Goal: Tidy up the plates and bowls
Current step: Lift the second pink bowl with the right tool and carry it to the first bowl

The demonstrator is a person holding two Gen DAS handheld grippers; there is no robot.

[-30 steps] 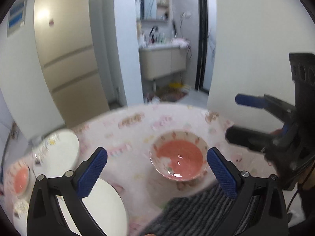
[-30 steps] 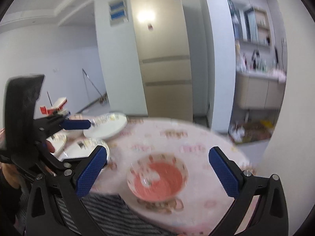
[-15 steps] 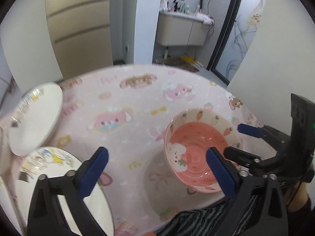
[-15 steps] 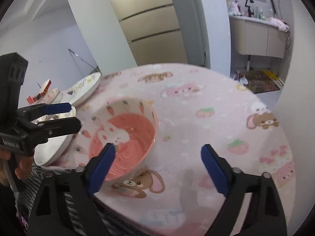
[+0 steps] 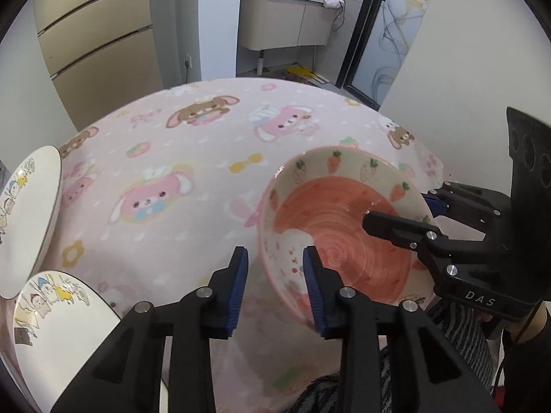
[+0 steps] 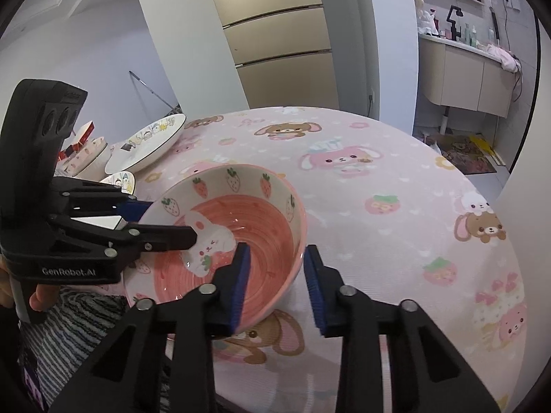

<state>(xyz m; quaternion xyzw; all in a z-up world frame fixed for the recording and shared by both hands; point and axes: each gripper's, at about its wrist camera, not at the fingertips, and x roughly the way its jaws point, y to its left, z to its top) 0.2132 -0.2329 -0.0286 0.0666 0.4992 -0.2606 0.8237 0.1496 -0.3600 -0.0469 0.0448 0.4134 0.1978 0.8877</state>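
Note:
A pink bowl with strawberries around its rim and a rabbit inside sits on the pink cartoon tablecloth near its front edge. My left gripper straddles the bowl's left rim, one pad outside and one inside, its jaws closing with a small gap still showing. My right gripper straddles the right rim of the bowl the same way, jaws also closing. Each gripper shows in the other's view, the left gripper and the right gripper, both over the rim.
Two white cartoon plates lie at the table's left, one plate far left in the right wrist view beside small bowls. A person's striped sleeve is at the near edge. Cabinets and a washroom stand beyond.
Both grippers came down from above the table to the bowl and turned more downward. Their jaws went from wide open to narrow around opposite sides of the rim.

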